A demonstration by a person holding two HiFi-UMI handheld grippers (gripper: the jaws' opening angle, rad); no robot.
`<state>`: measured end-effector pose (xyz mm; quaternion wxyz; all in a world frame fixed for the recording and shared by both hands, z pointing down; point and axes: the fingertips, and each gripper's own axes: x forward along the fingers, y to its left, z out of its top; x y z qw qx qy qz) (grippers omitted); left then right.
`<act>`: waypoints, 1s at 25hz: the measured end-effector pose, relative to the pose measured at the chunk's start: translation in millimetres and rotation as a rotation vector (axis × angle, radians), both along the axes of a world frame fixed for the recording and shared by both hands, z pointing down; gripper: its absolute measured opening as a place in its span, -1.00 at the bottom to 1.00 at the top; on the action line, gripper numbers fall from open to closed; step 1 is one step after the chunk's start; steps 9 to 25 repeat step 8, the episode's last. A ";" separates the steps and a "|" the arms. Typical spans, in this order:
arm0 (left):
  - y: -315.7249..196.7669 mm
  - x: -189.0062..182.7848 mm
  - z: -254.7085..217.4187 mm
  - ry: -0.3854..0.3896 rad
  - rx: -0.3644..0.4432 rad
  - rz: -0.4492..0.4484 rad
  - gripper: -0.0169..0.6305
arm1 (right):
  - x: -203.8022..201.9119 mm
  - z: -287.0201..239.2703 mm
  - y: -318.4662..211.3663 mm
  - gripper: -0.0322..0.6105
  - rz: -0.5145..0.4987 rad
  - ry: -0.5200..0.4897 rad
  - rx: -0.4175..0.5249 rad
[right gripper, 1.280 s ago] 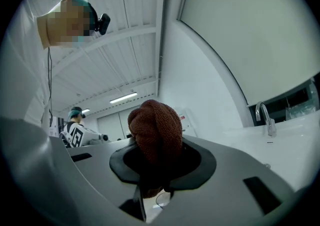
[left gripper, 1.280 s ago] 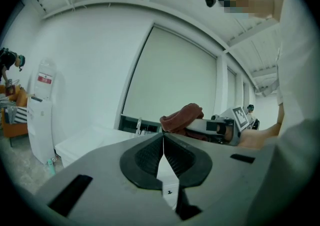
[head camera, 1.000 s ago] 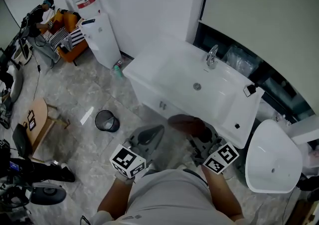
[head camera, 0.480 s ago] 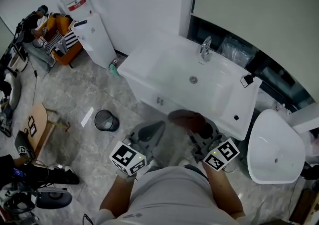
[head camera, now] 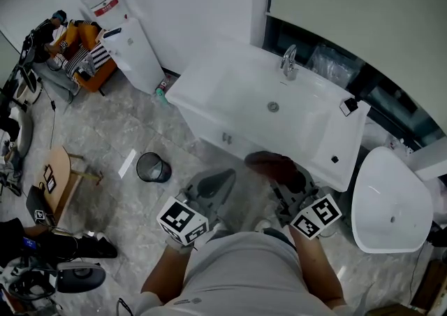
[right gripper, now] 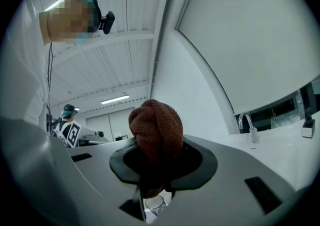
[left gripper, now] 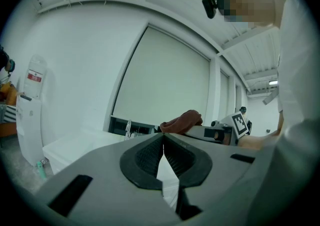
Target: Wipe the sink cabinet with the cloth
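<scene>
Brown knitted cloth (right gripper: 156, 125) wadded tight between fingers of right gripper (right gripper: 157, 156) (left gripper (left gripper: 163, 142) fingers together, empty).

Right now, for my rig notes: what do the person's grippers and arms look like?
The left gripper and right gripper are grey, with dark ribbed pads inside the jaws. Each carries a white cube with black square markers. The person wears a light short-sleeved shirt.
</scene>
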<state>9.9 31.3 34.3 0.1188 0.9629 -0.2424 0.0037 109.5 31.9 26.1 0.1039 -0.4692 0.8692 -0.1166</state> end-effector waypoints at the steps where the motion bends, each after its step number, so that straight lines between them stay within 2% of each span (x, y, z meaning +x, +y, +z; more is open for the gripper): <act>1: 0.4 0.1 1.0 -0.004 -0.002 0.003 -0.91 | 1.8 0.9 0.4 -0.58 0.005 0.004 -0.003; 8: 1.0 1.3 2.9 -0.019 -0.007 0.020 -0.91 | 14.2 2.7 1.4 -0.58 0.030 0.025 -0.020; 25: 1.0 1.3 2.9 -0.019 -0.007 0.020 -0.91 | 14.2 2.7 1.4 -0.58 0.030 0.025 -0.020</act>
